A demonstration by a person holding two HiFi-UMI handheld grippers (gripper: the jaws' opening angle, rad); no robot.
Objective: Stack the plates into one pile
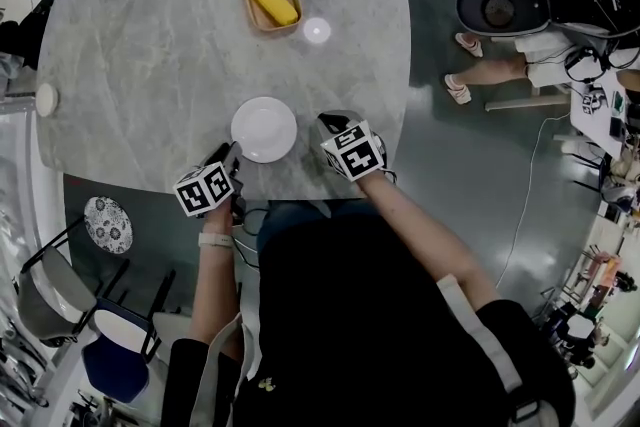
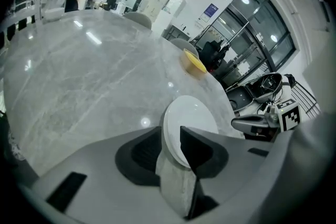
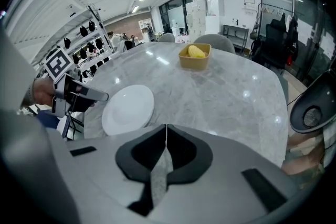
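Observation:
A white plate (image 1: 264, 128) (image 2: 191, 115) (image 3: 128, 107) lies flat on the grey marble table (image 1: 150, 45), close to its near edge. My left gripper (image 1: 233, 156) (image 2: 169, 136) is at the plate's near-left rim. Its jaws stand apart with the rim between them, and the pads do not press on it. My right gripper (image 1: 326, 123) (image 3: 166, 128) rests just right of the plate, a little apart from it. Its jaws are shut together with nothing in them. Each gripper shows in the other's view.
A wooden tray (image 1: 250, 7) holding a yellow object (image 1: 273, 1) stands at the far middle of the table. A small white object (image 1: 46, 99) sits at the table's left edge. Chairs stand beyond the far edge, and a patterned plate (image 1: 108, 224) lies low at the left.

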